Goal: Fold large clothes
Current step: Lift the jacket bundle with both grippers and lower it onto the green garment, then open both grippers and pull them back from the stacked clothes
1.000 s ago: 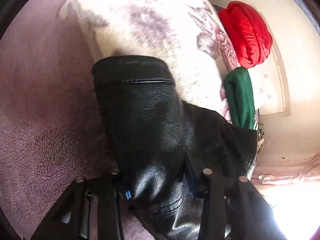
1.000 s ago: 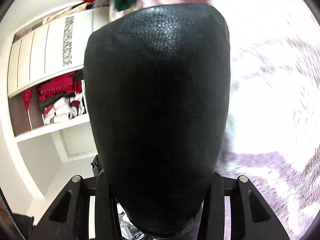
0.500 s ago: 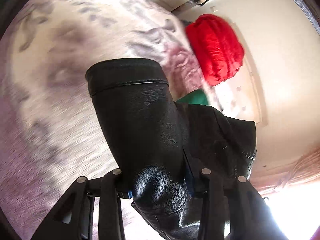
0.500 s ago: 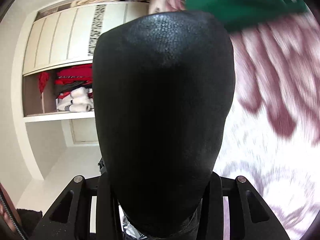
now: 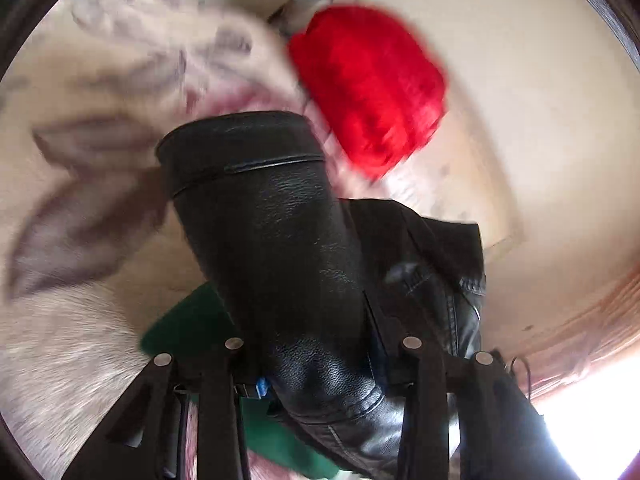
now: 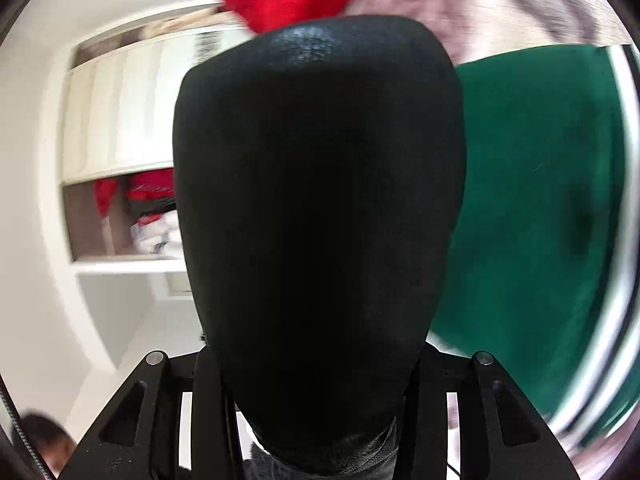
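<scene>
A black leather jacket (image 5: pixel 288 248) hangs folded in both grippers above the bed. My left gripper (image 5: pixel 320 364) is shut on a folded edge with a piped seam, and the leather stands up between the jaws. My right gripper (image 6: pixel 316 384) is shut on another part of the jacket (image 6: pixel 320 200), a smooth black bulge that fills the middle of the right wrist view. The fingertips of both grippers are hidden under the leather.
A pink and cream floral fleece blanket (image 5: pixel 100 160) covers the bed. A folded green garment (image 6: pixel 532 216) with white stripes lies just below the grippers, also in the left wrist view (image 5: pixel 188 328). A red puffy jacket (image 5: pixel 368 88) lies beyond. A white wardrobe (image 6: pixel 120 128) with clothes stands left.
Both grippers have carried the jacket forward over the bed toward the green and red garments. The green garment now lies right under them. Both grips are unchanged.
</scene>
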